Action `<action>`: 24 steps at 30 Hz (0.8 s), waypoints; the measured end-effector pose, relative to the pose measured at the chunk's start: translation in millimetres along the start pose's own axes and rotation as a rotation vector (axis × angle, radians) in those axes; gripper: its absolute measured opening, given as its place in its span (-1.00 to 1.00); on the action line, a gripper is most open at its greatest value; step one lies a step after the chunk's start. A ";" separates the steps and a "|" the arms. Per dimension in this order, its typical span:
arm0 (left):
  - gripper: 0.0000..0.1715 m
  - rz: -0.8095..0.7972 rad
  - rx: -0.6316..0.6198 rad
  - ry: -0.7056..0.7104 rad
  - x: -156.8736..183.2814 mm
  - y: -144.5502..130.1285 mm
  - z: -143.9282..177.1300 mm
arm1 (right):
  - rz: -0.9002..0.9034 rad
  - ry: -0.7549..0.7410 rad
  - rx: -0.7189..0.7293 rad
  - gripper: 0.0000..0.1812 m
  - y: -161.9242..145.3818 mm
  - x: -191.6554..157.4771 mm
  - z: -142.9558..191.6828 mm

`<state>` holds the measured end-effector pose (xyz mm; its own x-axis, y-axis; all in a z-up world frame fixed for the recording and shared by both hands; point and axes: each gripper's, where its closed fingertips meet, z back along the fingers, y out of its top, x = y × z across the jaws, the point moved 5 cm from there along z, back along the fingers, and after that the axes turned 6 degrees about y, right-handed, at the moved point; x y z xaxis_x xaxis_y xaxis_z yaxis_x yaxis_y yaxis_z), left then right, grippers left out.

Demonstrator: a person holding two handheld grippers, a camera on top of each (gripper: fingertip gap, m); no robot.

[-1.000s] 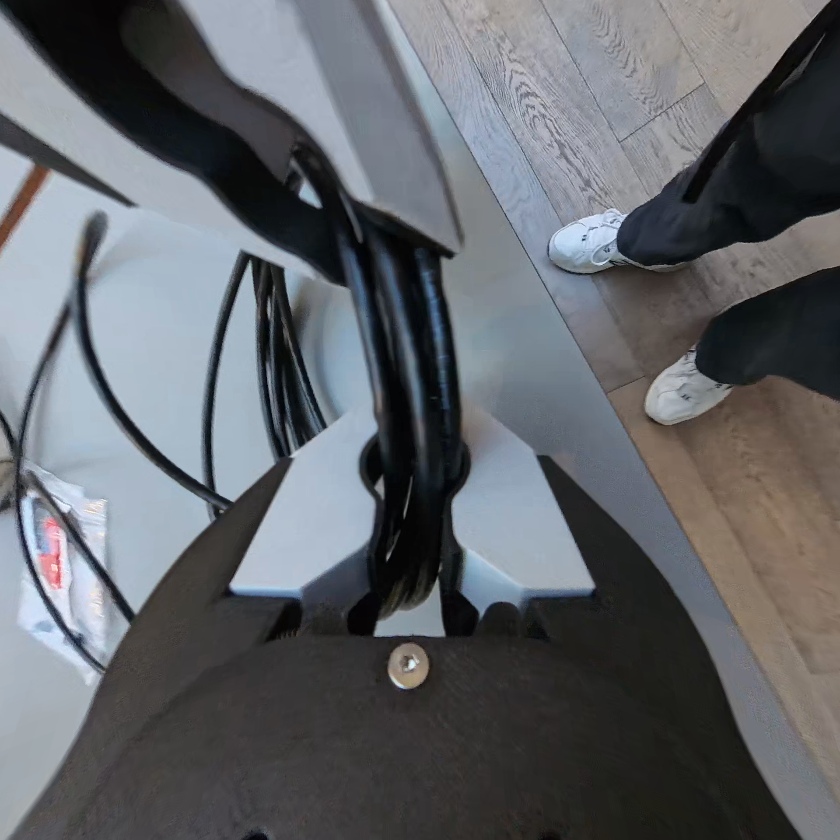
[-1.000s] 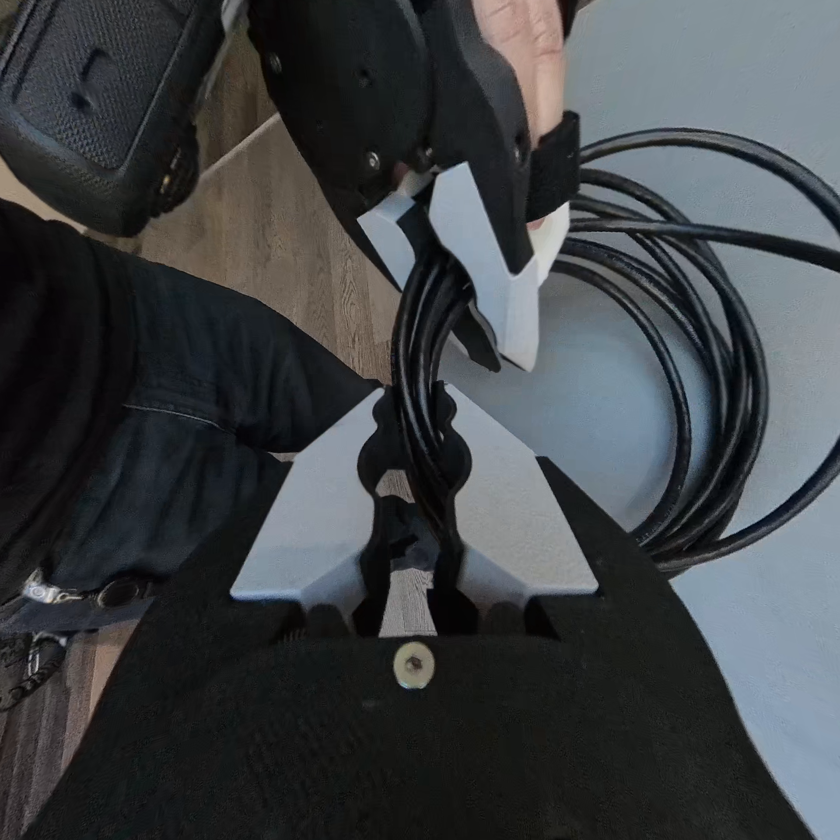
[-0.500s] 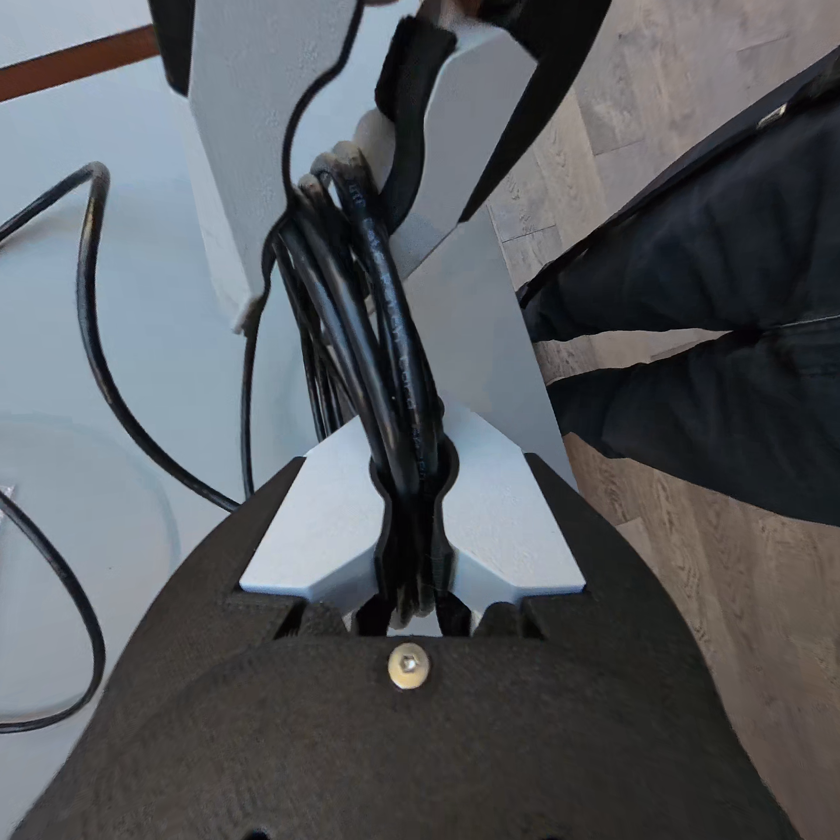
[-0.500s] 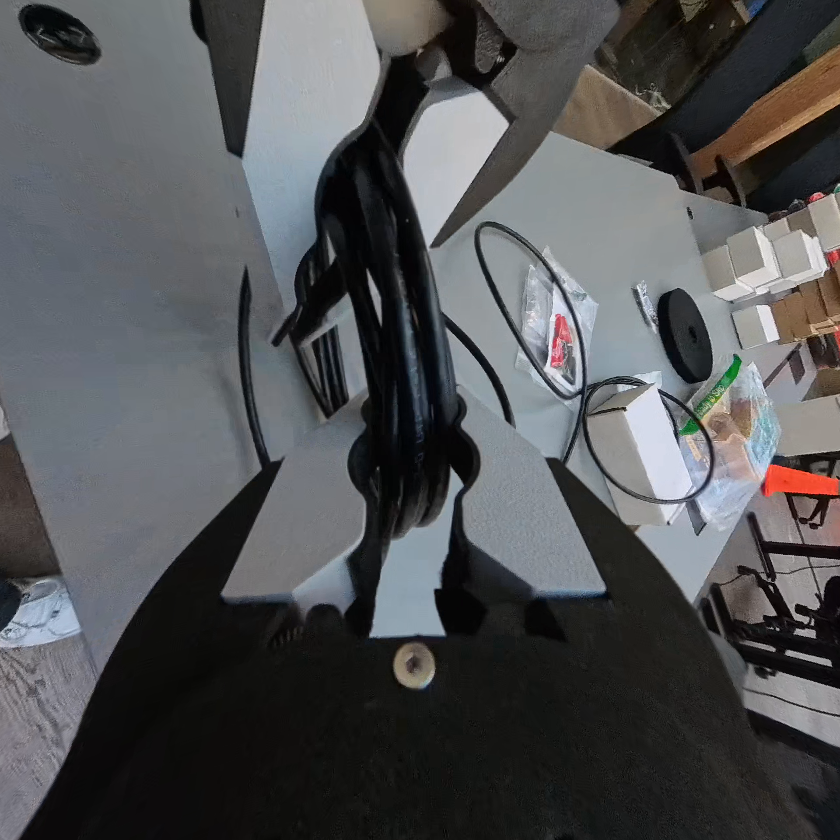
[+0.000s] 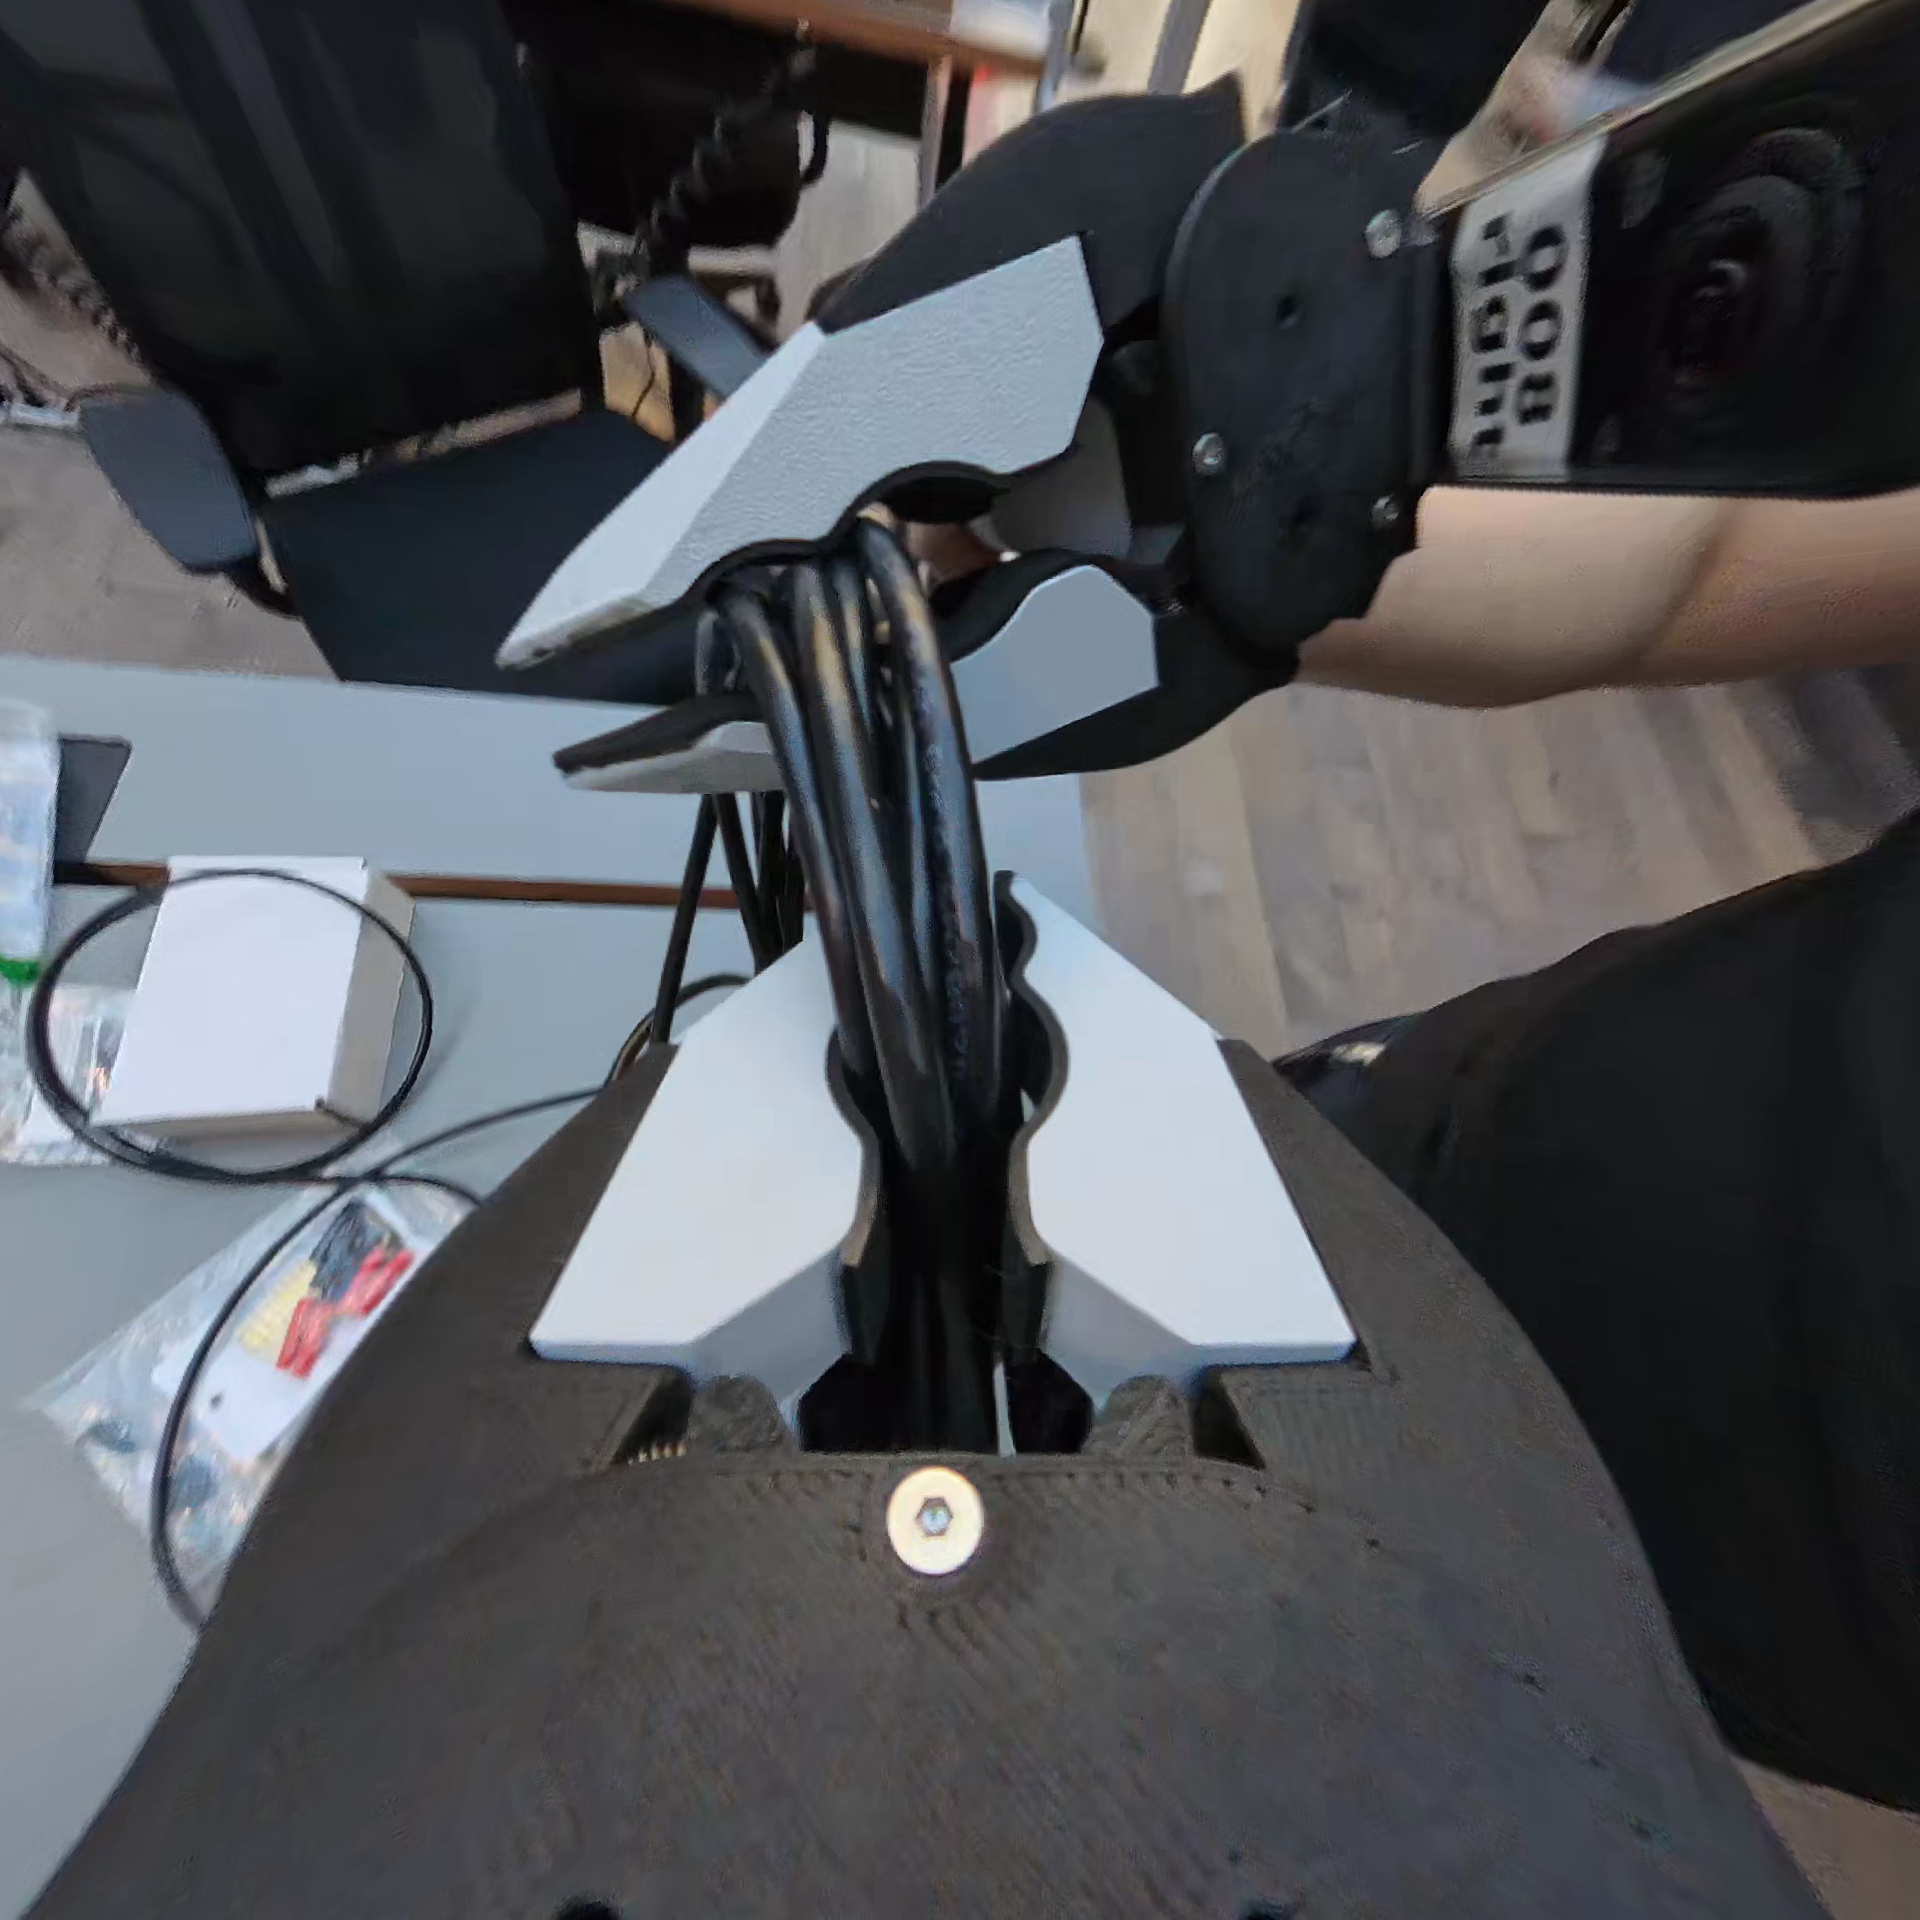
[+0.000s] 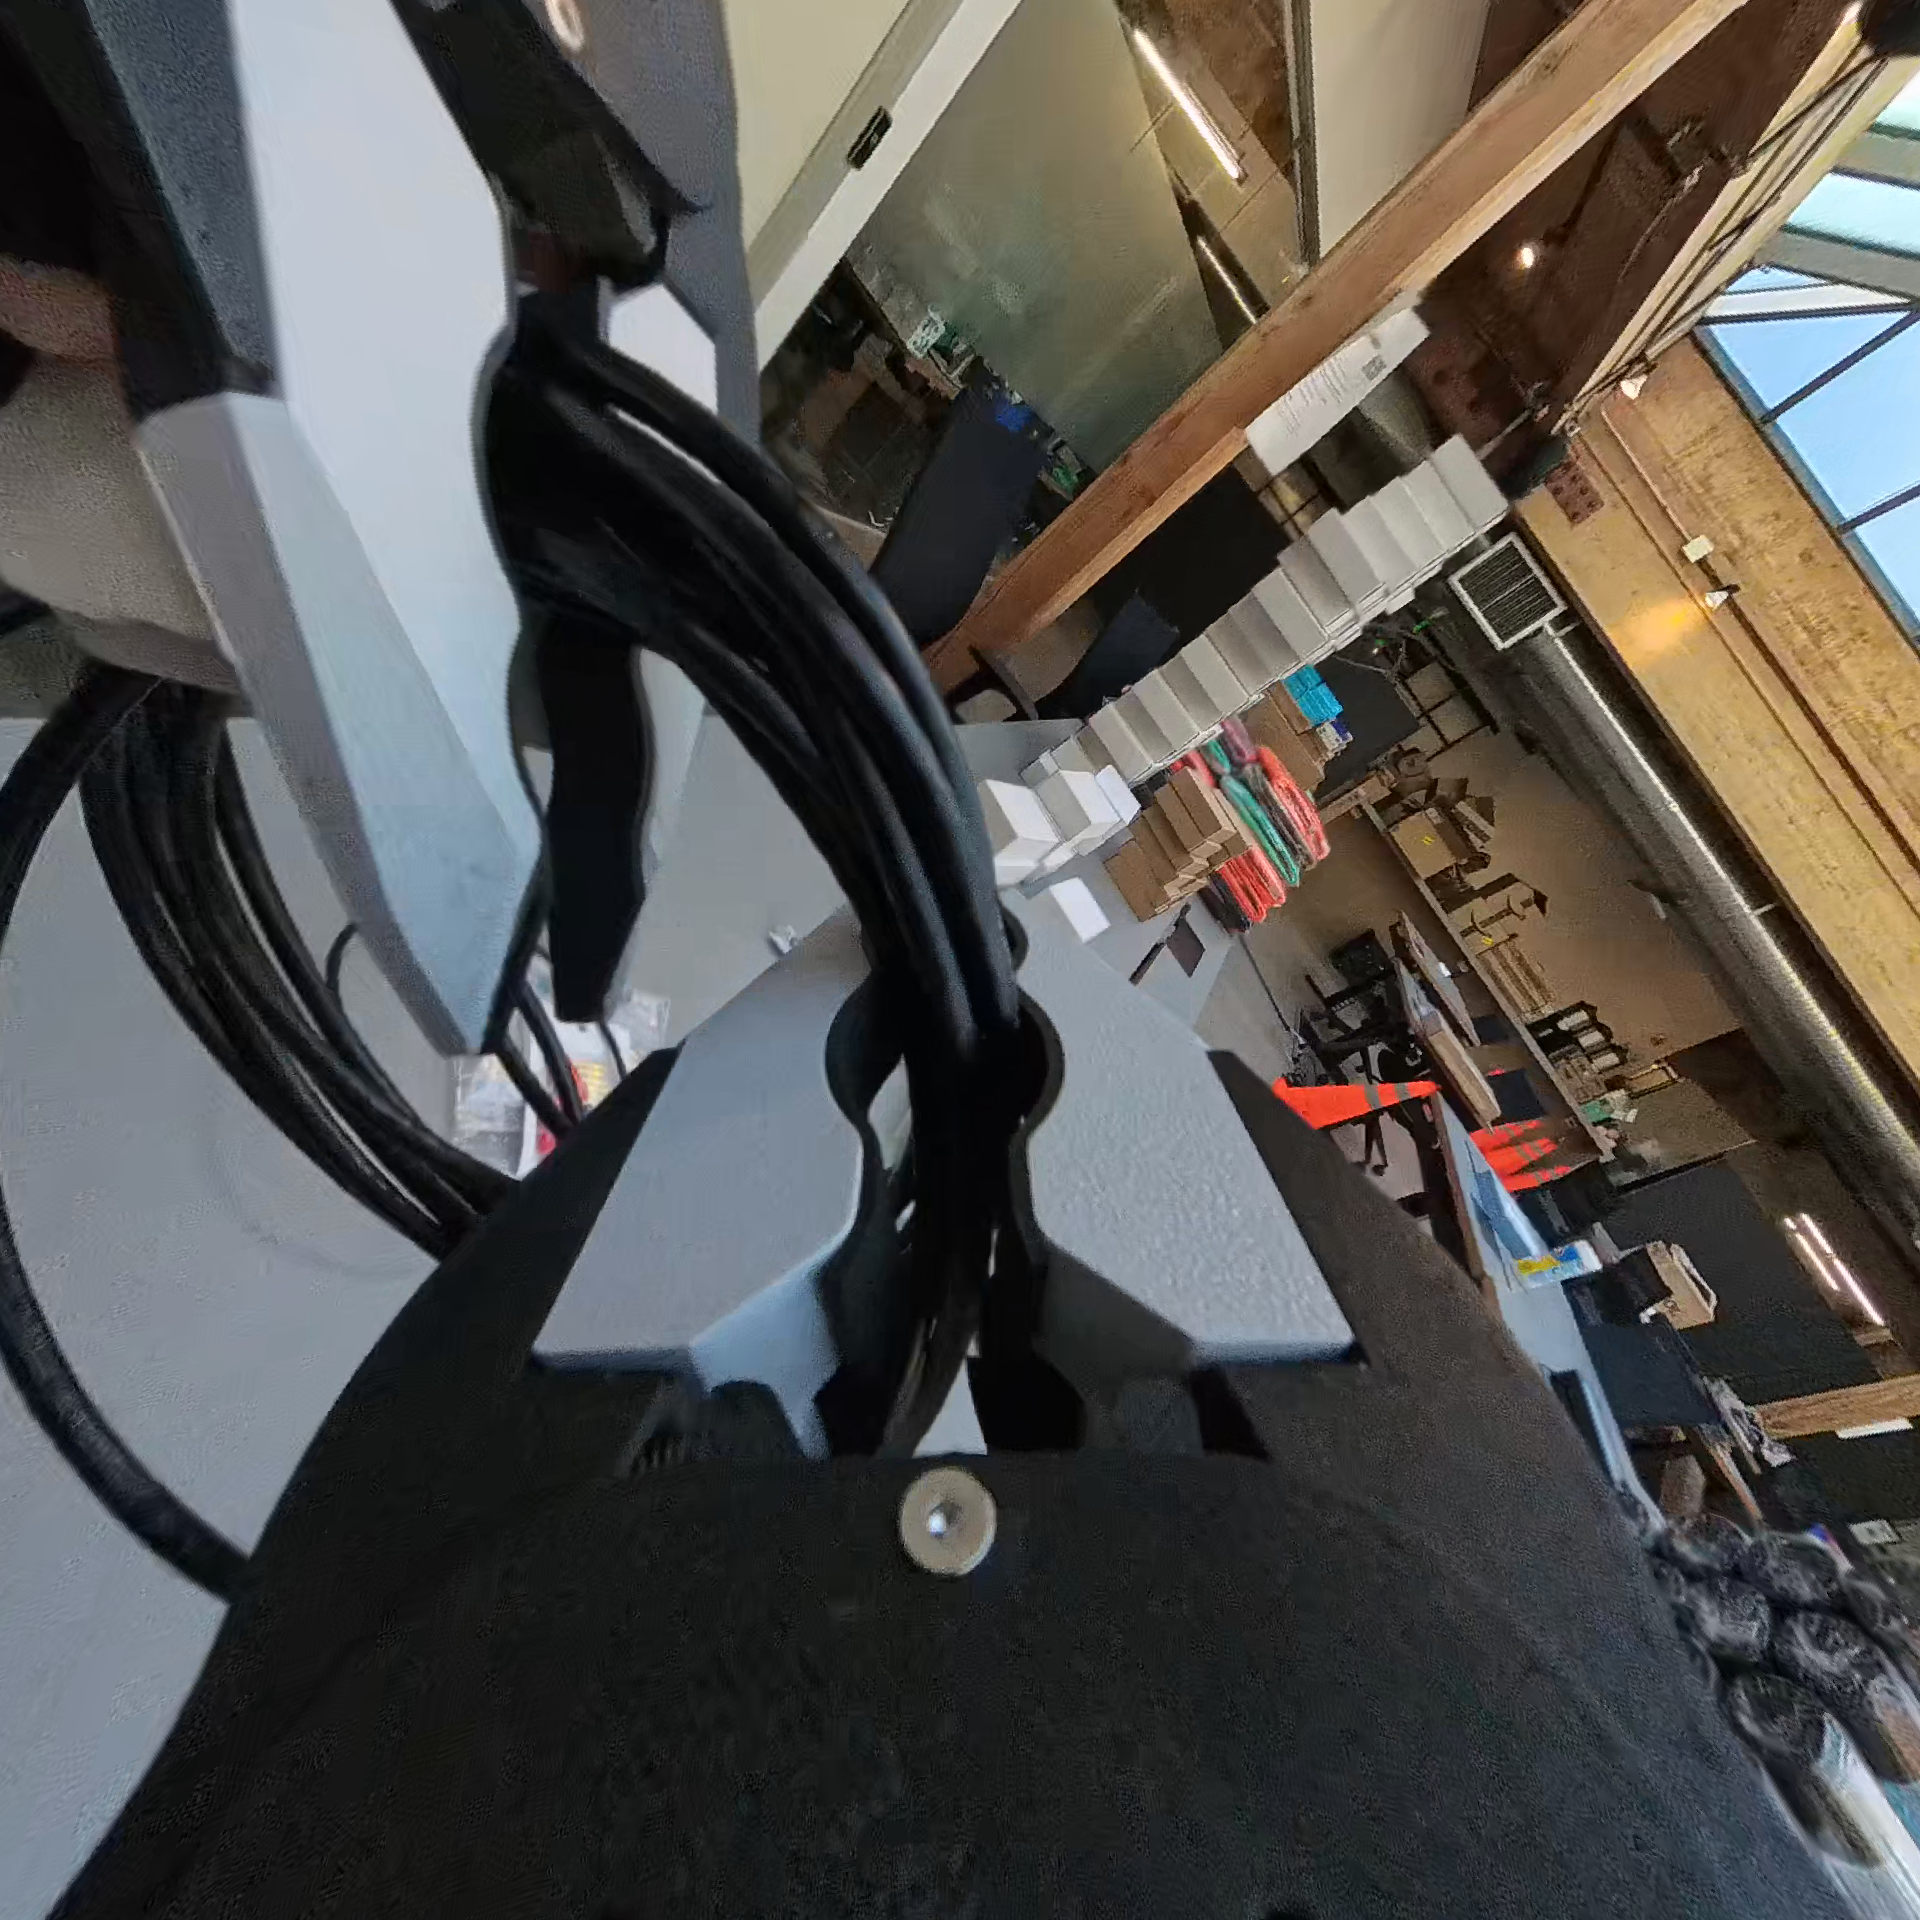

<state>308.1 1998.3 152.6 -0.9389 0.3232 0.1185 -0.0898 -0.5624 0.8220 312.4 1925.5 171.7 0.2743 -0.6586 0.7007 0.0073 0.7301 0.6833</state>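
Note:
A coiled bundle of black cable (image 5: pixel 883 790) is clamped between both grippers. My left gripper (image 5: pixel 904 925) is shut on the bundle, which runs up from its jaws to my right gripper (image 5: pixel 582 707), also shut on it, held by a bare hand above the grey table (image 5: pixel 312 769). In the right wrist view my right gripper (image 6: pixel 935 935) grips the cable bundle (image 6: pixel 790 582), which arcs up to my left gripper (image 6: pixel 561 894) close by at upper left. A black strap (image 6: pixel 592 790) hangs from the bundle there. The rest of the coil (image 6: pixel 208 935) dangles at the left.
A white box (image 5: pixel 249 997) ringed by a thin black cable (image 5: pixel 416 997) and a plastic bag of small parts (image 5: pixel 260 1340) lie on the table at left. A black office chair (image 5: pixel 364 416) stands behind. A person's dark-trousered leg (image 5: pixel 1610 1143) is at right over wood floor (image 5: pixel 1351 831). Spacing between my two grippers at the tips: around 8 cm.
Both grippers have swung upward with the bundle, staying shut on it. The views have tilted from the tabletop toward the room, and the right gripper now lies sideways above the left.

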 end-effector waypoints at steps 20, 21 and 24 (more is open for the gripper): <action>-0.05 -0.859 0.445 -0.166 88.7 175.0 269.3 | -0.054 0.229 0.454 -0.97 309.3 214.1 55.1; -0.06 -0.877 0.458 -0.189 94.7 179.5 268.4 | -0.090 0.271 0.465 -0.97 313.2 216.0 54.7; -0.14 -0.926 0.478 -0.257 110.6 187.6 256.2 | -0.192 0.403 0.507 -0.97 317.6 214.5 54.1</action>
<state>272.5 2123.5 462.6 -0.4690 0.6531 -0.5946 -0.5392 0.3215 0.7784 321.5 2006.2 550.1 0.6512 -0.5768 0.4931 -0.3334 0.3662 0.8688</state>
